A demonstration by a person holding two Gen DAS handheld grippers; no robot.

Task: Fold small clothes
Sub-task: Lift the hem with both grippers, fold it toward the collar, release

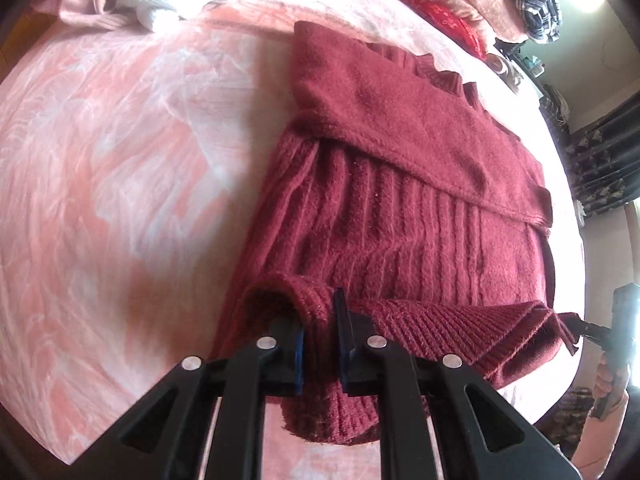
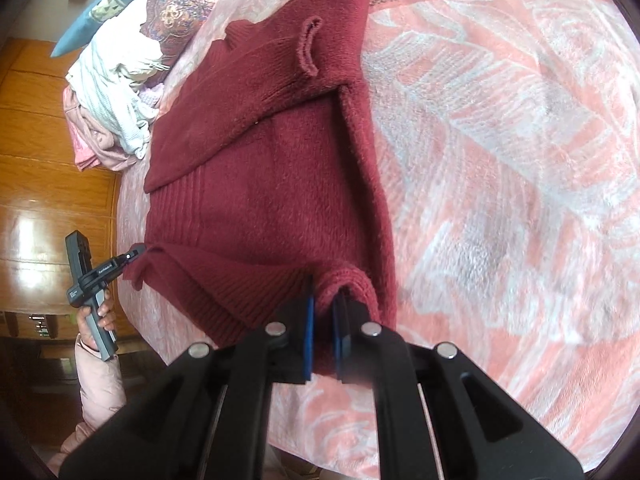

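Left gripper [image 1: 320, 344] clamped on sweater [image 1: 400, 208] hem; right gripper [image 2: 324, 328] likewise; body stretches toward twelve o'clock.

1. A bed [image 2: 500, 152] carries everything, covered by a pink blanket [image 1: 120, 168] with a pale leaf pattern.
2. A dark red knitted sweater [image 1: 400, 184] lies on the blanket, sleeves folded across its body.
3. A heap of white and pink clothes [image 2: 116, 92] sits near the far edge.
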